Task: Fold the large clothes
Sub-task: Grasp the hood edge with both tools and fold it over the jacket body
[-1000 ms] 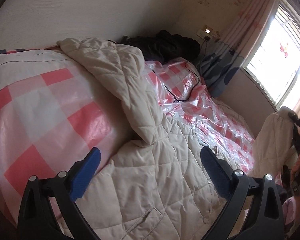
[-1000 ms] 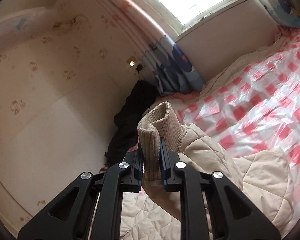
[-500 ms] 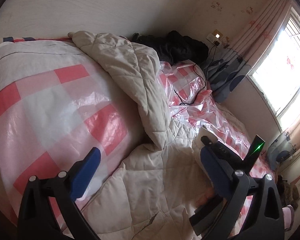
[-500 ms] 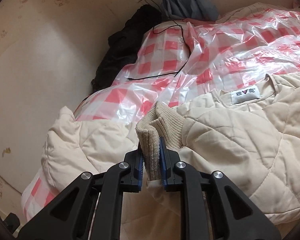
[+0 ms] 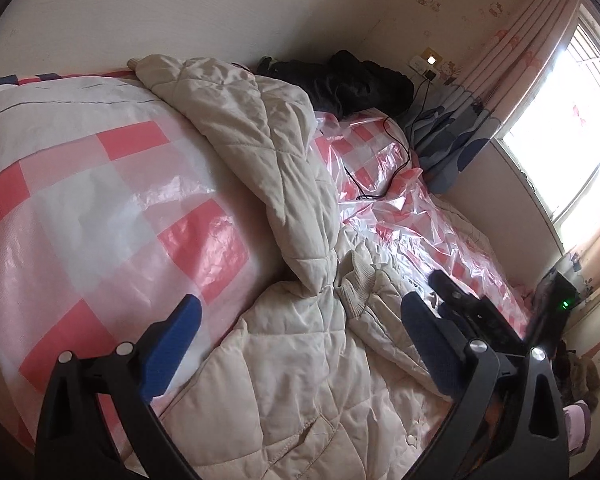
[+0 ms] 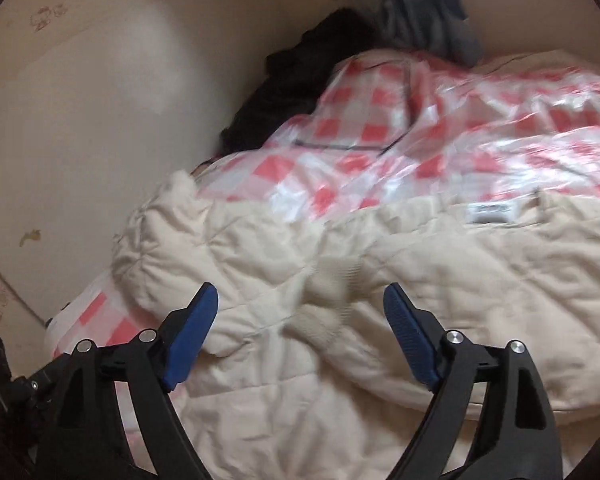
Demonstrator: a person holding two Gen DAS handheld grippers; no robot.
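Right now, quick notes per item:

Coat: cream quilted jacket (image 5: 292,360) spread over bed, body lying twd the cameras, one sleeve (image 5: 260,152) running up and away over the bedding mound to the wall.
Cuff: ribbed knit cuff (image 6: 332,296) of the other sleeve lies on the jacket body, free, just ahead of the R fingers; in left wrist view it sits crumpled at (image 5: 356,280), next to where the far sleeve meets the body.
Label: white neck tag (image 6: 492,212) visible near the collar, text blurred, can't read.
R gripper: right gripper (image 6: 300,312) jaws opening, blue pads wide apart; cuff sits ahead of the gap, pads not pressing on it. Right view is motion-blurred.
L gripper: left gripper (image 5: 300,328) jaws spread wide, nothing clamped, poised over jacket body, pointing down-ish at it.
R gripper seen from L cam: black frame at (image 5: 472,312), low right, beside the cuff; small green light on unit behind it.
Bed cover: pink/white check plastic sheet (image 5: 100,220) over bedding, shiny, crinkled; jacket lies on top of it.
Cable: thin black cable (image 5: 384,160) looping across the sheet twd the wall socket (image 5: 428,66).
Dark clothes: black heap (image 5: 352,80) against the wall at the far end of bed.
Window: bright window (image 5: 572,120) on right w/ pink curtain (image 5: 516,64) beside it.
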